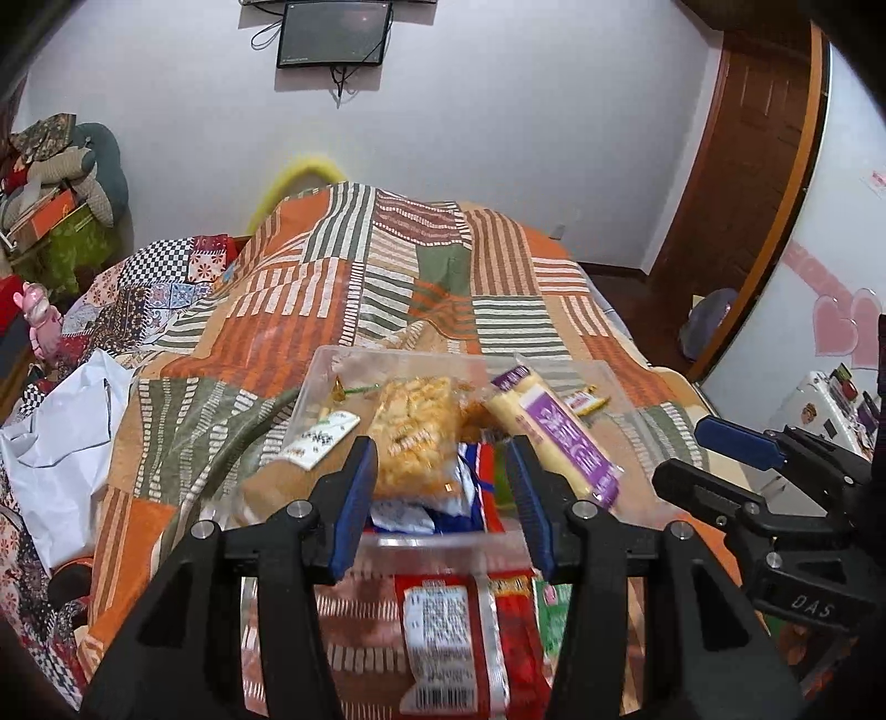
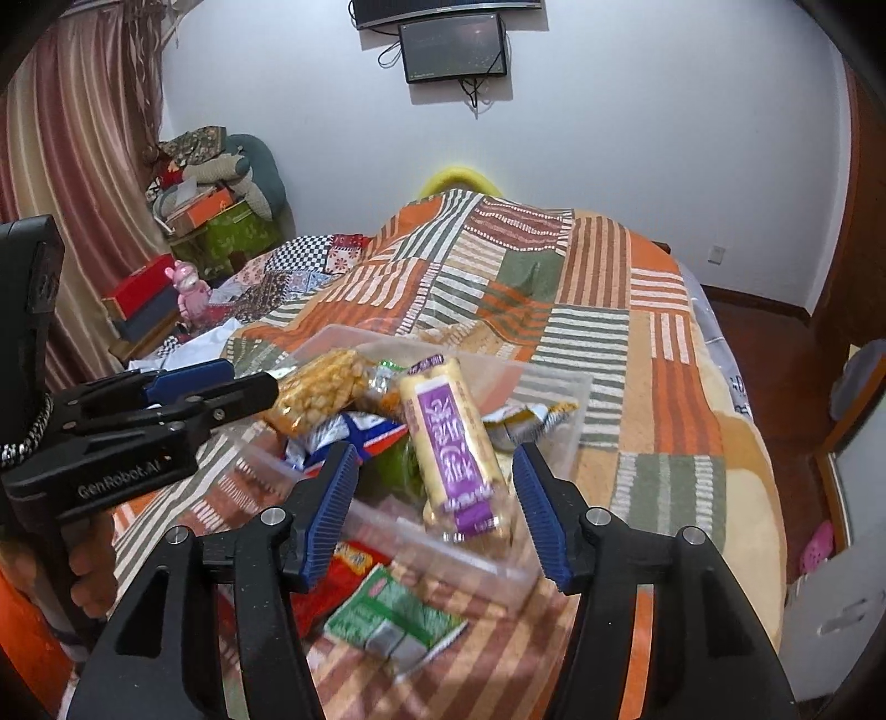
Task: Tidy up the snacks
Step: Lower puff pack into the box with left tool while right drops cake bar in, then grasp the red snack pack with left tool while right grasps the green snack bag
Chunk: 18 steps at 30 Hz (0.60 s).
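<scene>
Snack packets, crinkly plastic, heap inside a clear rectangular tub (image 2: 387,543) on striped quilt (image 2: 609,343).

a bed (image 2: 653,354) fills the room, spread with a patchwork quilt (image 1: 343,288) of orange, green and cream stripes. behind it a plain white wall (image 2: 637,138) carries a dark screen (image 2: 454,47) with dangling cables. striped curtains (image 2: 83,155) hang at the left above piled boxes and cushions (image 2: 216,183). a brown wooden door (image 1: 742,155) stands at the right, over dark wooden floor (image 2: 775,354).
</scene>
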Each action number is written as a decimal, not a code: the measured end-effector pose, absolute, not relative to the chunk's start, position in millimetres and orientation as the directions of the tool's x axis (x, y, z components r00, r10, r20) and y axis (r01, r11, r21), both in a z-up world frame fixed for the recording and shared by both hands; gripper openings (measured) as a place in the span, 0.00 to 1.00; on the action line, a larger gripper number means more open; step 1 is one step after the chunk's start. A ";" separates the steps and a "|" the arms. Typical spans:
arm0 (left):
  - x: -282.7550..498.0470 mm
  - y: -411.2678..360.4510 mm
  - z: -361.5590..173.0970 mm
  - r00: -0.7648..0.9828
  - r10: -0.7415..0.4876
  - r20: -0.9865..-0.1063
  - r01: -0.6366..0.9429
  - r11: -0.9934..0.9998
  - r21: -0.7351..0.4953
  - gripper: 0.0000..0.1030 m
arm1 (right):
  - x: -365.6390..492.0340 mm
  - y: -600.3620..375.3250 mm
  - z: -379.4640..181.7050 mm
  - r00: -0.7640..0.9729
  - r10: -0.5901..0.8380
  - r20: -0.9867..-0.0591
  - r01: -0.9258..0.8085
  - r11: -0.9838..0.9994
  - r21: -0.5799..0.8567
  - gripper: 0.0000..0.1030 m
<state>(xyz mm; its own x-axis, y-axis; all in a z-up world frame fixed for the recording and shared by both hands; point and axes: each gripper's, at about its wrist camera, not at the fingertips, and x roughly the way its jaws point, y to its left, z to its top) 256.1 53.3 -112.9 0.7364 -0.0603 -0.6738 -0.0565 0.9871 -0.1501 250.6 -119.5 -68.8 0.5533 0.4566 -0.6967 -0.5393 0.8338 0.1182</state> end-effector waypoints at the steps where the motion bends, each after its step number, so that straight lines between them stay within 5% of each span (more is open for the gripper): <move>1: 250.4 51.5 -111.6 0.736 -0.061 -0.675 -0.052 0.988 -0.146 0.50 | 249.1 -121.4 -69.3 0.553 0.456 -0.697 -0.540 0.834 0.117 0.54; 10: 214.9 43.8 -120.5 0.722 -0.054 -0.690 -0.053 0.990 -0.133 0.76 | 220.0 -138.7 -86.9 0.523 0.442 -0.729 -0.543 0.832 0.115 0.57; 18: 213.4 39.4 -163.3 0.610 -0.110 -0.785 -0.059 0.981 -0.183 0.78 | 212.0 -149.7 -112.9 0.462 0.432 -0.775 -0.539 0.830 0.141 0.58</move>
<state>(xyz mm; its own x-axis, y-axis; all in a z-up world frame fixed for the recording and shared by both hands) 213.4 39.4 -163.3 0.6104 -0.1095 -0.7845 -0.0591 0.9813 -0.1830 212.0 -149.7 -112.9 0.4621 0.4317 -0.7747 -0.5388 0.8305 0.1414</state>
